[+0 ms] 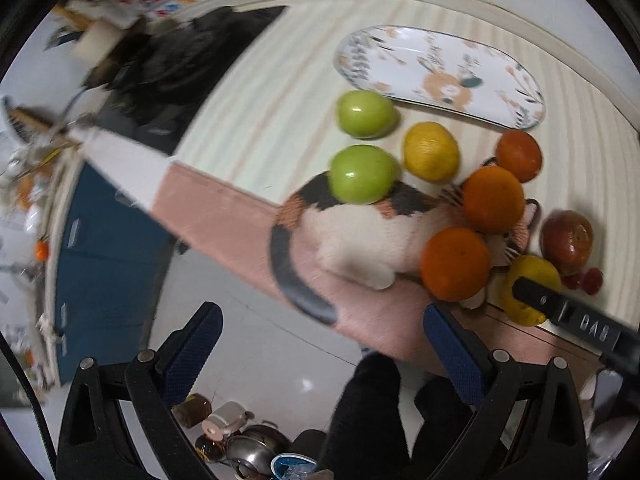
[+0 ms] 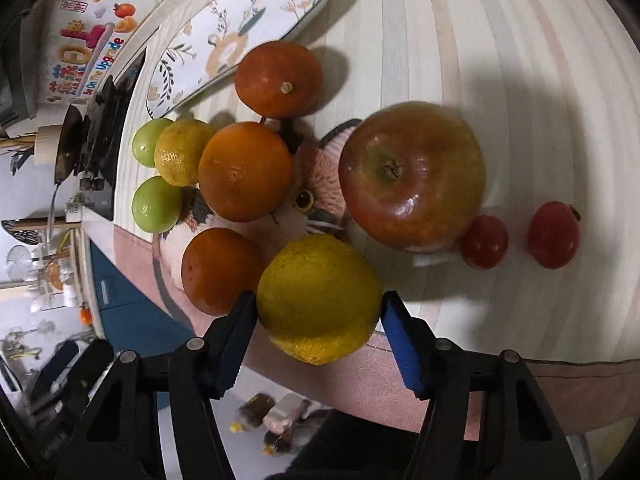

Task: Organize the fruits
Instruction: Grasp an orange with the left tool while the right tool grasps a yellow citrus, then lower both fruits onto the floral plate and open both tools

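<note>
Black fingers with blue pads framed the bottom of each wrist view. The left gripper (image 1: 320, 344) was seen spread wide over the near edge of the tabletop (image 1: 248, 92), with nothing between its fingers (image 1: 192, 344). Just beyond that edge, a cat-shaped mat (image 1: 360, 232) was laid, carrying part of the fruit.

From left to right in the left wrist view, two green apples (image 1: 362, 174) were set one behind the other, the nearer one on the mat. Next, a yellow lemon (image 1: 430, 151) was found near the patterned oval plate (image 1: 440, 72), which lay empty toward the far edge. Three oranges (image 1: 494, 198) were grouped in a loose line on and beside the mat. Farther right, a red apple (image 1: 567, 240) and two small red fruits (image 1: 592, 280) were placed on the bare tabletop.

At the near edge, a second, larger lemon (image 2: 318, 298) was bracketed by the right gripper (image 2: 318, 320). Its fingers (image 2: 400, 340) were seen against both sides of this lemon, though whether the pads truly pressed it could not be told. The lemon was still resting at the near edge, touching the nearest orange (image 2: 218, 270) and lying just in front of the red apple.
</note>
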`<state>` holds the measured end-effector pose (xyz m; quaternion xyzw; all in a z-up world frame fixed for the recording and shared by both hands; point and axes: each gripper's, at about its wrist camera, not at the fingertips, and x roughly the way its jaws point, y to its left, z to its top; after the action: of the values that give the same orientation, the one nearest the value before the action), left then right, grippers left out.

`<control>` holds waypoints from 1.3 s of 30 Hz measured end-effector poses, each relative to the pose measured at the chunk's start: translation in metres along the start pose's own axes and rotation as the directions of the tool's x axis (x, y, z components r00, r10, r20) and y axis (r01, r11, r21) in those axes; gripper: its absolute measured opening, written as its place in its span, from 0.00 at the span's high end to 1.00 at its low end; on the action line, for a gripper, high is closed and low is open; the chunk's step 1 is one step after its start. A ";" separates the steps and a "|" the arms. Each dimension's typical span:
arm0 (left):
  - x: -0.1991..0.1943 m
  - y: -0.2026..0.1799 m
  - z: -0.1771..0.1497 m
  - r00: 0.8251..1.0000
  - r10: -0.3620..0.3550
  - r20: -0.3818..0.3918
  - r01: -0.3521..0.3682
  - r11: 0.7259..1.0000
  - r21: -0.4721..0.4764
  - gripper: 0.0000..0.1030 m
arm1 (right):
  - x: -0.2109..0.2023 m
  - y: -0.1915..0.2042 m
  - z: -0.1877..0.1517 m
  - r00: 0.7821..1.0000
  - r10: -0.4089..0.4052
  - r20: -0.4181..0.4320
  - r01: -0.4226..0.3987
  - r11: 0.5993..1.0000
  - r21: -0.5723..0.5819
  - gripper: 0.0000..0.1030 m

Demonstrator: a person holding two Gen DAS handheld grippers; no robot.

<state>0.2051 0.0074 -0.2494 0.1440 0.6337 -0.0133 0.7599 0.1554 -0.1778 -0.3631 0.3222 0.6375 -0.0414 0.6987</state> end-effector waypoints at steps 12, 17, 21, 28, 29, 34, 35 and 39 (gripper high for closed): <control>0.050 -0.073 0.029 0.950 -0.260 -0.175 0.297 0.926 0.234 0.24 | -0.019 -0.022 -0.026 0.996 -0.079 0.046 0.074 0.992 0.106 0.36; 0.064 -0.086 0.032 0.951 -0.251 -0.183 0.294 0.917 0.270 0.40 | -0.022 -0.028 -0.027 0.996 -0.072 0.052 0.066 0.991 0.120 0.36; 0.058 -0.083 0.031 0.951 -0.276 -0.139 0.305 0.913 0.272 0.41 | -0.030 -0.044 -0.029 0.997 -0.061 0.047 0.055 0.991 0.123 0.35; 0.054 -0.078 0.032 0.950 -0.284 -0.130 0.310 0.911 0.273 0.42 | -0.028 -0.038 -0.030 0.997 -0.069 0.043 0.064 0.991 0.119 0.36; 0.053 -0.076 0.032 0.948 -0.290 -0.133 0.316 0.911 0.266 0.42 | -0.029 -0.036 -0.032 0.996 -0.073 0.043 0.068 0.991 0.115 0.36; 0.038 -0.051 0.033 0.934 -0.341 -0.109 0.358 0.901 0.244 0.43 | -0.047 -0.020 -0.033 0.996 -0.050 0.069 0.043 0.994 0.098 0.36; 0.030 -0.046 0.034 0.928 -0.357 -0.101 0.371 0.896 0.242 0.43 | -0.055 -0.016 -0.032 0.996 -0.040 0.084 0.032 0.995 0.090 0.36; -0.014 -0.019 0.053 0.904 -0.426 -0.040 0.422 0.874 0.239 0.43 | -0.088 0.002 -0.014 0.987 0.001 0.162 -0.011 0.998 0.064 0.36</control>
<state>0.2498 -0.0257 -0.2315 0.0933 0.6381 -0.2576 0.7195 0.1282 -0.2001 -0.2810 0.3420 0.5760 -0.0857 0.7375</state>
